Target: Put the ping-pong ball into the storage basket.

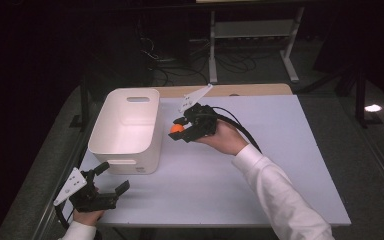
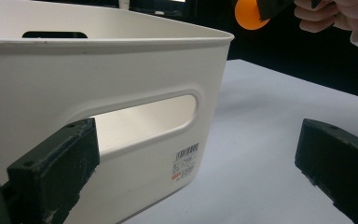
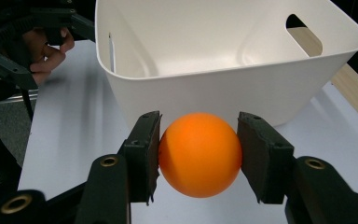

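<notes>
Since I want it dropped in the empty white plastic bin (image 1: pixel 125 125), my right claw (image 1: pixel 179 129) grips the smooth orange ball (image 3: pixel 199 154) beside its rim, left claw (image 1: pixel 111 181) idle, released.

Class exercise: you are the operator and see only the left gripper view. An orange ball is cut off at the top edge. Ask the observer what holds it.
Observer: The right tool is shut on the ball, one pad on each side.
Operator: Is anything in the bin?
Observer: No, the bin is empty inside.
Operator: Where is the ball relative to it?
Observer: In the high view it hangs just beside the bin's right wall, not over the opening.
</notes>
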A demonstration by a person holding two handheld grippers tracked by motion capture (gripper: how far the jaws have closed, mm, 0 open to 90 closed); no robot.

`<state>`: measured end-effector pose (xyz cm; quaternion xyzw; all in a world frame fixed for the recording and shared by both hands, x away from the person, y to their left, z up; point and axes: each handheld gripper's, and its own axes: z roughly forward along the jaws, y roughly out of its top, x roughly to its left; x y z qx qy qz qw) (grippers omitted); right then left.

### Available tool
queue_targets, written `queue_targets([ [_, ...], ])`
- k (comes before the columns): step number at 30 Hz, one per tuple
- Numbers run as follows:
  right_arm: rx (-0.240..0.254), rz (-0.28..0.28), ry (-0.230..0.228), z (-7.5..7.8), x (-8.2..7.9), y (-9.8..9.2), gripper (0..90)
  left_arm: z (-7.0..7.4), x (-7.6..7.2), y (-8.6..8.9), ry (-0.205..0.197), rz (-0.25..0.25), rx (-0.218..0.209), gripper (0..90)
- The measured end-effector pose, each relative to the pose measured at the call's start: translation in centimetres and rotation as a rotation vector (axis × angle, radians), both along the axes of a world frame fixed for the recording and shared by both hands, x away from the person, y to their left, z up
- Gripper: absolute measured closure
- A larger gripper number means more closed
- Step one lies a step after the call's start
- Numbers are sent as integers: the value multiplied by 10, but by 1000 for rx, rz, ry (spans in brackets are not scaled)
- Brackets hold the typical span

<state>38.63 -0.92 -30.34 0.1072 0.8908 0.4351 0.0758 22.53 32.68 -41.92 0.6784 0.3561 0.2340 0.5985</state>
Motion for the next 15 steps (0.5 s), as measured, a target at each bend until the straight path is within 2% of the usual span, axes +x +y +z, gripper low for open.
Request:
queue_targets([
  [7,12,4,4,8,-3,3,491,0,0,0,2,0,2,0],
  [9,10,15,-11,9,-3,3,491,0,0,0,1,-1,-1,0],
  [10,16,7,0,10,-4,5,491,0,0,0,0,-1,0,0],
  [12,18,18,-10,11,-4,6,491,0,0,0,0,-1,-1,0],
  [14,31,12,13,13,-6,9,491,0,0,-1,0,0,-9,0],
  [15,38,13,15,14,-7,11,491,0,0,1,0,-2,14,0],
])
